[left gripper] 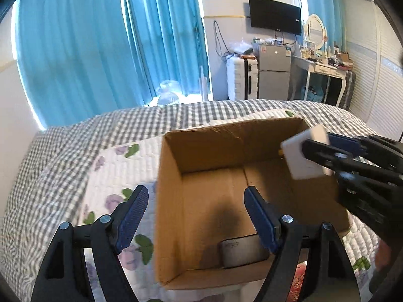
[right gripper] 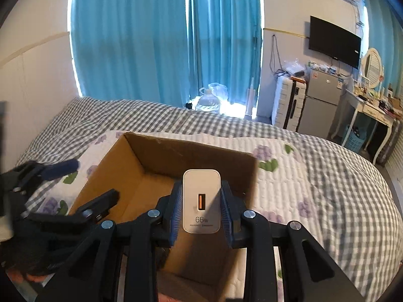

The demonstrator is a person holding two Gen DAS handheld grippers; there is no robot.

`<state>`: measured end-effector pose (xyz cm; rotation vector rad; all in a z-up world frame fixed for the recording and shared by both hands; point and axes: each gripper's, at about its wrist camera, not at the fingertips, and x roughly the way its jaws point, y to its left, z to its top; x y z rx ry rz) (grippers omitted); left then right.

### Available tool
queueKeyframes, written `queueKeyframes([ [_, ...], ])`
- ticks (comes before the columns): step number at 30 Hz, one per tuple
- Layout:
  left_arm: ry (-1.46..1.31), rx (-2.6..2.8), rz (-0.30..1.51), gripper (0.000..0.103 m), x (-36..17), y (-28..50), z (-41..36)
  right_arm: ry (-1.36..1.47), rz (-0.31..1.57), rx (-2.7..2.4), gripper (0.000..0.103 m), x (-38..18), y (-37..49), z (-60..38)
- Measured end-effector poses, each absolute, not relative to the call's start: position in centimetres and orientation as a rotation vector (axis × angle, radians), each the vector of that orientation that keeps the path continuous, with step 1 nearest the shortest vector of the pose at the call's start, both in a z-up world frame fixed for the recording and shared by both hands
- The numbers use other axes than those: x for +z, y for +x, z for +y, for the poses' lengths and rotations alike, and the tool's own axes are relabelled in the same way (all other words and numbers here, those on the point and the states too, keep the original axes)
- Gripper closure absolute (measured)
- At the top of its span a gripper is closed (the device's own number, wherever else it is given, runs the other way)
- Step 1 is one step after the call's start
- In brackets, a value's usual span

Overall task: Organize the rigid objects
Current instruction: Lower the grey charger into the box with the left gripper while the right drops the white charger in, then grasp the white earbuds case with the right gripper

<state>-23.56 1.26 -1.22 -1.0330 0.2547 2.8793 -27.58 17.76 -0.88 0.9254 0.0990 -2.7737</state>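
Note:
An open cardboard box stands on the bed; it also shows in the right wrist view. My right gripper is shut on a white 66W charger and holds it above the box's right side; the charger and that gripper also show in the left wrist view. My left gripper is open and empty, its fingers straddling the box's near left wall. A dark flat device lies on the box floor near the front.
The box sits on a white floral quilt over a grey checked bedspread. Blue curtains, a suitcase, a small fridge and a dressing table stand beyond the bed.

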Motion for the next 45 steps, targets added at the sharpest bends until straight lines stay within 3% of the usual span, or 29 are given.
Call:
queueKeyframes([
  [4, -0.976, 2.904, 0.287, 0.022, -1.4, -22.7, 0.8, 0.923, 0.068, -2.802, 0.075, -2.4, -29.1, 17.3],
  [5, -0.964, 2.906, 0.288, 0.022, -1.4, -22.4, 0.6, 0.917, 0.052, -2.819, 0.069, -2.5, -29.1, 17.5],
  [6, -0.949, 2.91, 0.289, 0.022, -1.3, -22.1, 0.5, 0.896, 0.049, -2.836, 0.05, -2.3, -28.7, 17.6],
  [8, -0.913, 2.926, 0.294, 0.022, -0.7, -21.1, 0.3, 0.818, 0.069, -2.874, 0.036, -1.0, -27.3, 17.9],
  [11, -0.88, 2.938, 0.28, 0.022, 0.8, -19.8, 0.1, 0.762, 0.091, -2.906, 0.035, 1.5, -24.9, 18.5],
  [13, -0.844, 2.946, 0.26, 0.01, 2.3, -18.1, 0.0, 0.761, 0.103, -2.933, 0.031, 3.5, -23.1, 19.0],
  [17, -0.789, 2.958, 0.235, 0.007, 5.1, -14.6, -0.4, 0.774, 0.076, -2.965, 0.025, 6.8, -19.3, 19.9],
  [19, -0.813, 2.949, 0.221, 0.0, 6.5, -13.0, -0.3, 0.809, 0.114, -2.965, 0.02, 8.3, -17.5, 19.8],
  [27, -0.921, 2.936, 0.139, 0.0, 7.6, -9.4, -1.9, 0.907, 0.169, -2.954, 0.0, 10.8, -10.9, 19.3],
  [32, -1.03, 2.931, 0.116, 0.0, 4.0, -8.7, -2.8, 1.01, 0.16, -2.904, 0.0, 6.6, -9.2, 18.8],
  [37, -1.173, 2.91, 0.121, 0.0, -2.7, -9.9, -3.7, 1.219, 0.124, -2.789, 0.0, -2.3, -10.9, 18.4],
  [41, -1.24, 2.877, 0.168, 0.0, -7.1, -10.4, -3.6, 1.368, 0.203, -2.716, 0.0, -9.8, -12.5, 17.7],
  [45, -1.34, 2.844, 0.207, 0.0, -10.6, -10.5, -4.1, 1.494, 0.213, -2.602, 0.001, -13.7, -13.2, 17.1],
])
